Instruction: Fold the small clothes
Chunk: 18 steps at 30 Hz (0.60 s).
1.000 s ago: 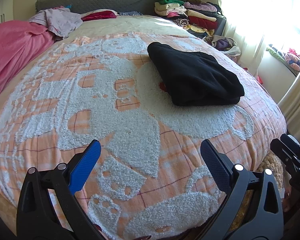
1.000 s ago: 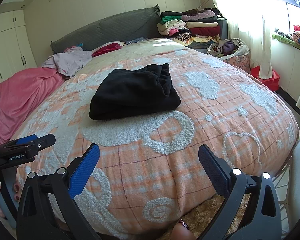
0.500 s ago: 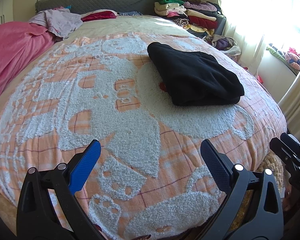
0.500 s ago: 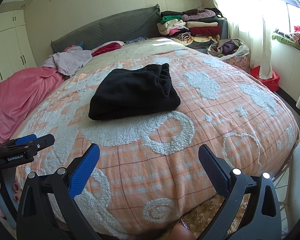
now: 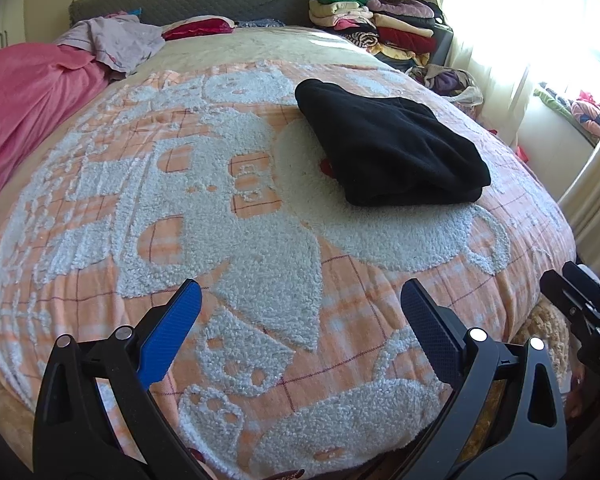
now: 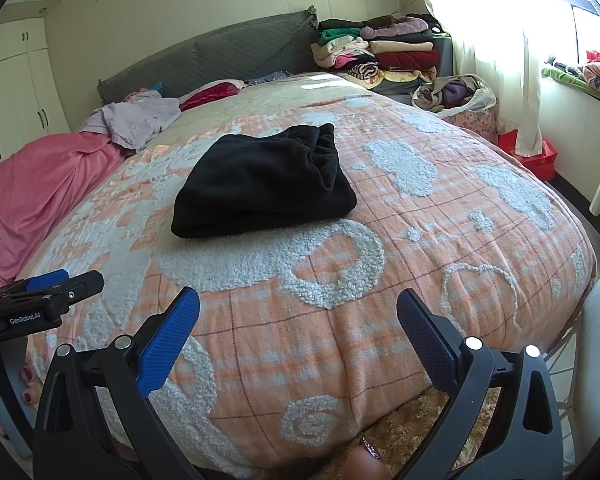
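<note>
left tongs (image 5: 300,312) and right tongs (image 6: 298,312) were both spread and empty, held back at the foot of the bed (image 6: 440,240), well apart from the black garment (image 6: 260,184), which lay folded mid-blanket, apparently finished.

Black folded garment (image 6: 260,184), plain, with a red bit (image 5: 327,168) at its edge, maybe a tag. Bedspread (image 5: 180,200) peach-orange plaid with thin dark red lines and pale blue-white fluffy shapes. Pink blanket (image 5: 28,96) on the bed's left edge, lilac garment (image 5: 116,40) at the head. Headboard (image 6: 220,56) dark grey quilted. Fingers (image 5: 168,340) black with blue pads. Curtain (image 6: 492,40) white.
</note>
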Available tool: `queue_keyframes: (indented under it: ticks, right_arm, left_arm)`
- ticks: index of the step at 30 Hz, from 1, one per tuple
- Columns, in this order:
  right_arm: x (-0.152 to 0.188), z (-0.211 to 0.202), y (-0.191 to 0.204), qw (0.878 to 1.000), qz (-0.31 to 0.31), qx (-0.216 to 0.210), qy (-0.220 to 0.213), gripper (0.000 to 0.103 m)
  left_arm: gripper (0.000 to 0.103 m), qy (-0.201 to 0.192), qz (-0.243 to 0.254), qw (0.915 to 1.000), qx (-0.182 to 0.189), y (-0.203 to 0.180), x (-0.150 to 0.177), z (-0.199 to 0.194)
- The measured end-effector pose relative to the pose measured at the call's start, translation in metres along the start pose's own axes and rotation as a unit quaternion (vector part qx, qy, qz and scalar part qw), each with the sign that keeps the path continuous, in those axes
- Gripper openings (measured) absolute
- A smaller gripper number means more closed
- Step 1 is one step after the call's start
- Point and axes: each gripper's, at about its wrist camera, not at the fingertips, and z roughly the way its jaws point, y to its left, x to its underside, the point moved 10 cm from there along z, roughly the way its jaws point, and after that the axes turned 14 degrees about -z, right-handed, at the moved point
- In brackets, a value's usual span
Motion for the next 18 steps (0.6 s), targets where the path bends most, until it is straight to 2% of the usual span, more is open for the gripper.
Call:
queue_keyframes:
  ticks: [10, 15, 18]
  right_arm:
    - [0.001, -0.001, -0.003, 1.0, 0.003, 0.005, 0.0, 0.098]
    - [0.002, -0.001, -0.004, 1.0, 0.002, 0.008, 0.002, 0.098]
    - [0.003, -0.006, -0.014, 1.0, 0.013, 0.024, 0.0, 0.098]
  left_arm:
    - [0.093, 0.002, 0.003, 0.9999, -0.011, 0.003, 0.001, 0.001]
    - [0.093, 0.008, 0.009, 0.9999, -0.003, 0.0, 0.005, 0.0]
    - [0.093, 0.017, 0.006, 0.9998, 0.005, 0.003, 0.008, 0.0]
